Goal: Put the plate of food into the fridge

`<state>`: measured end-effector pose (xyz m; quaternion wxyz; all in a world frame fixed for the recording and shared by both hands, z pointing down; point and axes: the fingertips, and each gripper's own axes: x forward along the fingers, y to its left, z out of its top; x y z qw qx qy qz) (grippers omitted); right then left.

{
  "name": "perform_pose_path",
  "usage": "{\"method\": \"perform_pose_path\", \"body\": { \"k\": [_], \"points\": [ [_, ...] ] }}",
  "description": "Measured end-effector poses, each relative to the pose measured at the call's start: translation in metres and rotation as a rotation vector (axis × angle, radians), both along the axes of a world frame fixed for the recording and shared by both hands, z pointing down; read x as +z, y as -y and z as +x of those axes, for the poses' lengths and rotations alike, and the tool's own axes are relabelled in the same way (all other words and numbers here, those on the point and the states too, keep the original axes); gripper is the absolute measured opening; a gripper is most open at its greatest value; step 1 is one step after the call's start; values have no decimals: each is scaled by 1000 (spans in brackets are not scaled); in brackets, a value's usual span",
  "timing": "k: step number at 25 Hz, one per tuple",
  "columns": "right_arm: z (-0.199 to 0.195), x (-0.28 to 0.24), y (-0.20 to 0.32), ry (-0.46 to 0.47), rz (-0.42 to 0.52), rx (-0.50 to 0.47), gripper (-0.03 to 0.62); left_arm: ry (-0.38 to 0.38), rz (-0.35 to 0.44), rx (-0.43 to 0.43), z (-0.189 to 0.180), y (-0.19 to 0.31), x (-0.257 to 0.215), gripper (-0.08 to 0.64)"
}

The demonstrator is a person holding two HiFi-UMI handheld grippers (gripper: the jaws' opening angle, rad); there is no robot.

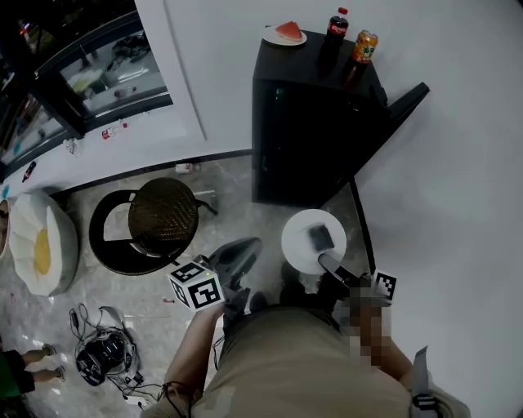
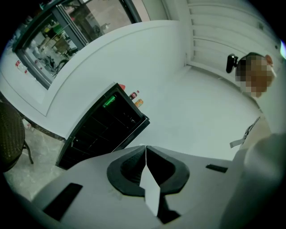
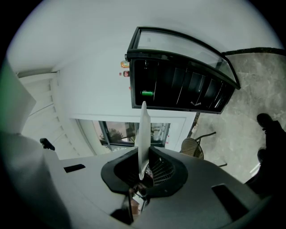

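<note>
Right gripper: fingers clamped on white round plate at its rim; judged stiff, slick, breakable, so keep level. Left gripper: fingers together, empty.

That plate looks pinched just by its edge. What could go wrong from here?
The right gripper pinches the white plate only at its rim, so it might tilt or slip. The cola bottle and can stand on top of the fridge; a bump there could topple them.

No legible text; bottle, can labels atop fridge too small to read.
</note>
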<state>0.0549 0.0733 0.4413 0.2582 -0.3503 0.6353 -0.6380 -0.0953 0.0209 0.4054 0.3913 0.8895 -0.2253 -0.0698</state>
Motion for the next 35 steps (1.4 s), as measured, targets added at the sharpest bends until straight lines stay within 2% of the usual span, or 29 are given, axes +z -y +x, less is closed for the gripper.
{"method": "perform_pose_path", "body": {
  "k": [13,35],
  "points": [
    [16,8,27,-15,-24,-9,41,75,-9,16,28,27,10,12],
    [38,41,71,-42,-56,-10,41,155,-26,21,58,60,28,12]
  ]
}}
